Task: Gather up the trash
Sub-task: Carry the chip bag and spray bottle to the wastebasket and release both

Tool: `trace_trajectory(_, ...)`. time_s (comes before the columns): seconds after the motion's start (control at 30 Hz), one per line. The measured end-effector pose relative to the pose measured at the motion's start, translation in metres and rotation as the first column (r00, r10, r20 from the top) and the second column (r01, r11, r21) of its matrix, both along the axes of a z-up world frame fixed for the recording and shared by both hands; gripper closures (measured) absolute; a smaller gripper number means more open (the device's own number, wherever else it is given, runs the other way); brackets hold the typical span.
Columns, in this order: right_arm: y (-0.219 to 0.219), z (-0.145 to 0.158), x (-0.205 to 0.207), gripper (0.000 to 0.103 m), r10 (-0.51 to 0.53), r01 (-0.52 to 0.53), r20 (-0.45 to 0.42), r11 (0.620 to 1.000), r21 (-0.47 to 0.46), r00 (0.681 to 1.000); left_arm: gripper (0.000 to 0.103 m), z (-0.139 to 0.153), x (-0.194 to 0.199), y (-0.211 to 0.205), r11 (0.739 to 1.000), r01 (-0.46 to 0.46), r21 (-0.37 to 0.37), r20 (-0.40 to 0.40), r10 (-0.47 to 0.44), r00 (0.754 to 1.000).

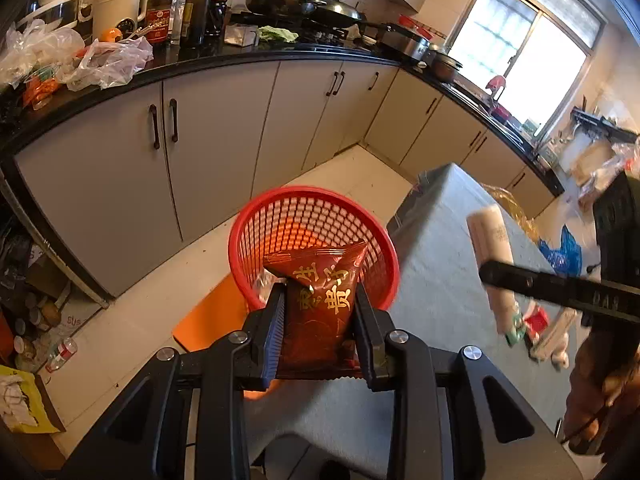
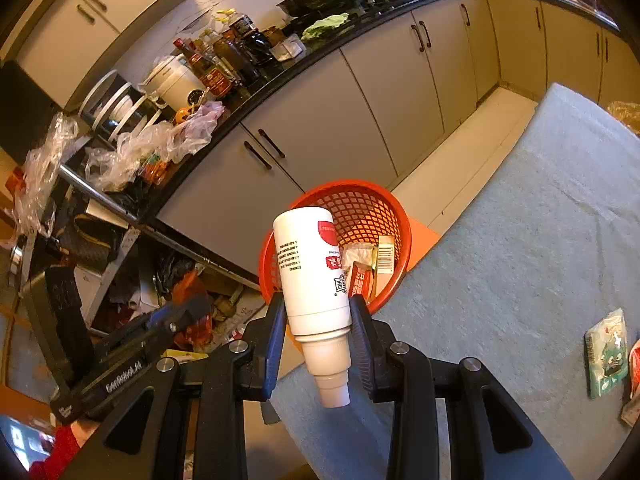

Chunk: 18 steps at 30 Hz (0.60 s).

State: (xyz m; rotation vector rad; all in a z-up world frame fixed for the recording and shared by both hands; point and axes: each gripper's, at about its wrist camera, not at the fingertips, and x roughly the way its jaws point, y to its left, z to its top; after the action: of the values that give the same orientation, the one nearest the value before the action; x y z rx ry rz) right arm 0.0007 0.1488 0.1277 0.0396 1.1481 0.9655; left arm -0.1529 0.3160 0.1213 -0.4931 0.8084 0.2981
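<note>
My left gripper (image 1: 320, 300) is shut on a dark red snack packet (image 1: 322, 292) with gold characters, held over the near rim of the red mesh basket (image 1: 304, 216). My right gripper (image 2: 318, 310) is shut on a white plastic bottle (image 2: 310, 268) with a red label, held cap toward me just in front of the same basket (image 2: 360, 200). Several wrappers (image 2: 370, 264) lie inside the basket. In the left wrist view the bottle (image 1: 492, 256) and one right finger (image 1: 560, 288) show at the right.
The basket stands on an orange stool (image 2: 422, 236) beside the grey cloth-covered table (image 2: 540, 240). A green packet (image 2: 606, 354) and other wrappers (image 1: 548, 332) lie on the table. Kitchen cabinets (image 1: 224, 132) and a cluttered counter (image 1: 80, 56) run behind. Floor clutter (image 2: 188, 280) is at left.
</note>
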Motion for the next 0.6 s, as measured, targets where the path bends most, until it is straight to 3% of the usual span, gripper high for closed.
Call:
trace_trajectory(0.2, 0.02, -0.007, 0.009, 0.069, 0.009, -0.009, -0.02, 1.0, -0.017, 1.0, 0.073, -0.002, 0.031, 0.015, 0.999, 0.021, -0.036, 0.004, -0.021, 1.0)
trace_trajectory(0.6, 0.055, -0.023, 0.043, 0.069, -0.043, 0.041, -0.022, 0.996, -0.076, 0.999, 0.073, -0.043, 0.078, 0.034, 0.994, 0.039, -0.099, -0.046, -0.044, 0.998)
